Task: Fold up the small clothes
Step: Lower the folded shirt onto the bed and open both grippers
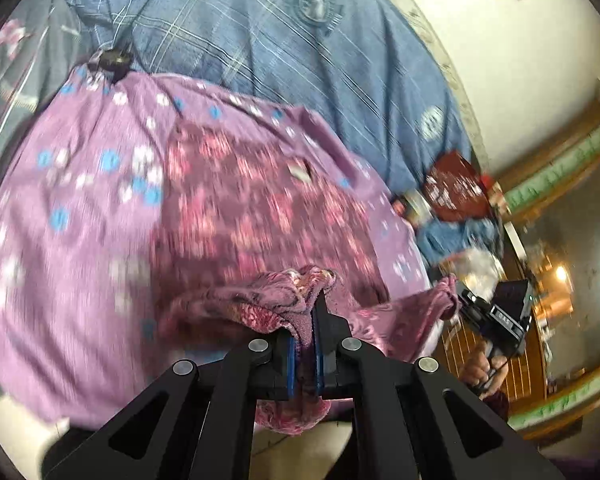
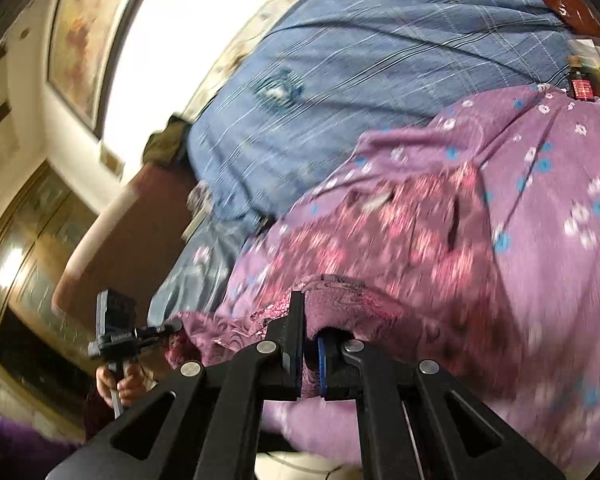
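Both grippers were clamped on the maroon garment (image 1: 256, 216), the left gripper (image 1: 305, 344) and the right gripper (image 2: 309, 344) each pinching a bunched stretch of its fuzzy near edge between narrow jaws. That edge was lifted, while the rest of the garment lay spread on a purple sheet (image 1: 72, 216) dotted with white and blue flowers. Beyond the sheet lay a blue plaid blanket (image 2: 380, 60). From the left view a red tin (image 1: 456, 186) and a blue cloth (image 1: 456, 236) sat near the bed's far edge, with motion blur hiding detail. A hand (image 2: 120, 384) gripped the left handle
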`<state>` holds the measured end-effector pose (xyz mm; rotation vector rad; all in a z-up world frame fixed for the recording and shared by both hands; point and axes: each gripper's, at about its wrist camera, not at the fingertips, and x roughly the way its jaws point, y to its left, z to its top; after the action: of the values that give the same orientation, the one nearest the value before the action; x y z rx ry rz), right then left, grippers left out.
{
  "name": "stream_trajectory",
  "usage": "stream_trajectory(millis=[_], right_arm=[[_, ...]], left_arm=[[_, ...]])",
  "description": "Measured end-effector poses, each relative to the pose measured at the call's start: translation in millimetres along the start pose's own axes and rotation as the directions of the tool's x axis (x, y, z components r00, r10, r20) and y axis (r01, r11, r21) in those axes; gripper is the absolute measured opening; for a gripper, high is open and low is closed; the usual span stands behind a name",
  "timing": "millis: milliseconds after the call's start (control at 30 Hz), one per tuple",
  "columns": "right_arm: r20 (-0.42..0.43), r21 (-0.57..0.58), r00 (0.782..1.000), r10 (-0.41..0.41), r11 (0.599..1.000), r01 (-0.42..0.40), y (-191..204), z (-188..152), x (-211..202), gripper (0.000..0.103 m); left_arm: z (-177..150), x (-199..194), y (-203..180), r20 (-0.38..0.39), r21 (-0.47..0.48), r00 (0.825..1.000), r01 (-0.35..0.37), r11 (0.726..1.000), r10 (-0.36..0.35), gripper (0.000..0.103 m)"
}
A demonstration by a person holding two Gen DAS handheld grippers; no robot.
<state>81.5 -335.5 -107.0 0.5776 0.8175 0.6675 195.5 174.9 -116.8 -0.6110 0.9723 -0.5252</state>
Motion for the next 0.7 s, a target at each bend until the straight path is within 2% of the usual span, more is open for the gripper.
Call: stream_trajectory(millis=[167, 267, 333, 367, 400, 467, 533, 567, 600, 633, 667, 700], right_arm=[[0.059, 0.119, 0.997, -0.058, 0.992, 0.050, -52, 70, 53, 0.004], [0.107, 0.212, 0.989, -0.106, 0.974, 0.082, -94, 100, 87, 0.005], [0.120, 0.295, 0.982, -0.145, 0.950, 0.104, -123, 110, 111, 0.012], [0.115, 0.337, 0.977, -0.182, 0.932, 0.134, -136, 112, 121, 0.021], [0.116, 0.374, 0.972, -0.205, 0.915, 0.149, -149, 112, 130, 0.044], [0.168, 0.431, 0.951, -0.258, 0.887, 0.164, -170, 103, 136, 0.066], [0.207, 0.427, 0.929, -0.306, 0.883, 0.196, -175, 96, 134, 0.066], [0.206, 0.413, 0.930, -0.304, 0.889, 0.199, -172, 97, 134, 0.066], [0.218, 0.367, 0.934, -0.282, 0.911, 0.189, -162, 101, 133, 0.065], [0.244, 0.295, 0.932, -0.269, 0.936, 0.192, -146, 104, 131, 0.065], [0.258, 0.230, 0.929, -0.265, 0.951, 0.207, -131, 104, 130, 0.063], [0.253, 0.134, 0.933, -0.256, 0.964, 0.228, -109, 102, 133, 0.062]], left_arm=[[82, 74, 36, 0.000, -0.100, 1.000, -0.017, 0.995, 0.017, 0.005], [117, 122, 59, 0.025, -0.185, 0.999, -0.040, 0.982, 0.045, 0.005], [132, 148, 80, 0.062, -0.258, 0.996, -0.049, 0.965, 0.067, 0.006], [135, 159, 91, 0.087, -0.292, 0.993, -0.050, 0.955, 0.079, 0.008], [135, 169, 94, 0.101, -0.306, 0.991, -0.048, 0.951, 0.083, 0.010], [127, 180, 103, 0.136, -0.320, 0.988, -0.030, 0.947, 0.077, 0.011], [115, 176, 102, 0.219, -0.318, 0.974, 0.012, 0.948, 0.061, 0.011], [112, 175, 100, 0.246, -0.319, 0.968, 0.028, 0.947, 0.054, 0.013], [112, 170, 96, 0.272, -0.305, 0.961, 0.047, 0.951, 0.040, 0.023], [109, 157, 90, 0.331, -0.270, 0.943, 0.053, 0.961, 0.041, 0.031], [106, 146, 86, 0.395, -0.246, 0.916, 0.031, 0.969, 0.071, 0.053], [102, 135, 83, 0.463, -0.233, 0.879, -0.003, 0.972, 0.113, 0.073]])
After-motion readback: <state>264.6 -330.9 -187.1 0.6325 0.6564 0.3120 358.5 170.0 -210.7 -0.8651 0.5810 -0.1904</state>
